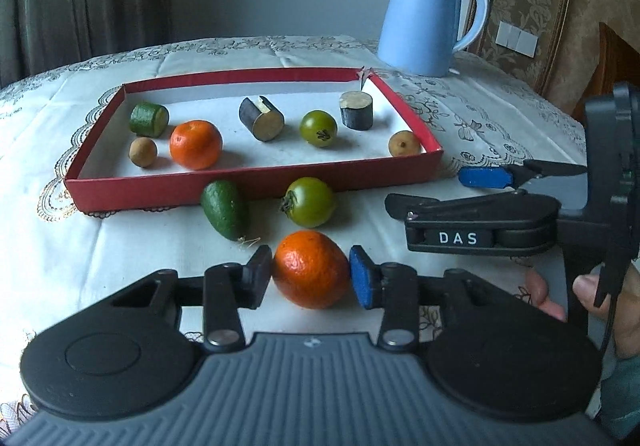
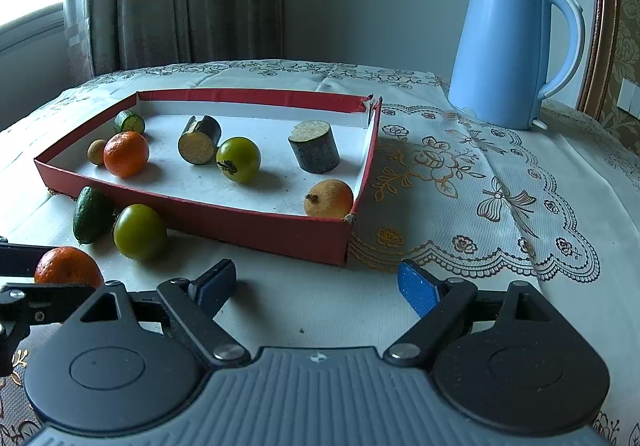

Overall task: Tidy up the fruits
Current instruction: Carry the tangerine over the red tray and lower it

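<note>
In the left wrist view, the left gripper [image 1: 311, 274] is sitting in the lower centre of the frame, and its two pads are pressing on a mandarin orange [image 1: 311, 270] that is lying on the tablecloth [image 1: 120, 246]. Just above it, a green tomato [image 1: 310, 201] and a small avocado [image 1: 225, 209] are lying in front of the red tray [image 1: 200, 189]. The tray is holding another mandarin [image 1: 196, 144], a second green tomato [image 1: 318, 128] and some cut pieces. A blue kettle [image 1: 428, 15] is standing in the upper right. At the right edge, a hand [image 1: 600, 298] is holding the right gripper [image 1: 472, 189].

In the right wrist view, the right gripper [image 2: 318, 288] is filling the bottom of the frame with its jaws standing wide and nothing between them. The held orange [image 2: 68, 266] is showing at the lower left, beside the tray's near wall [image 2: 240, 221].
</note>
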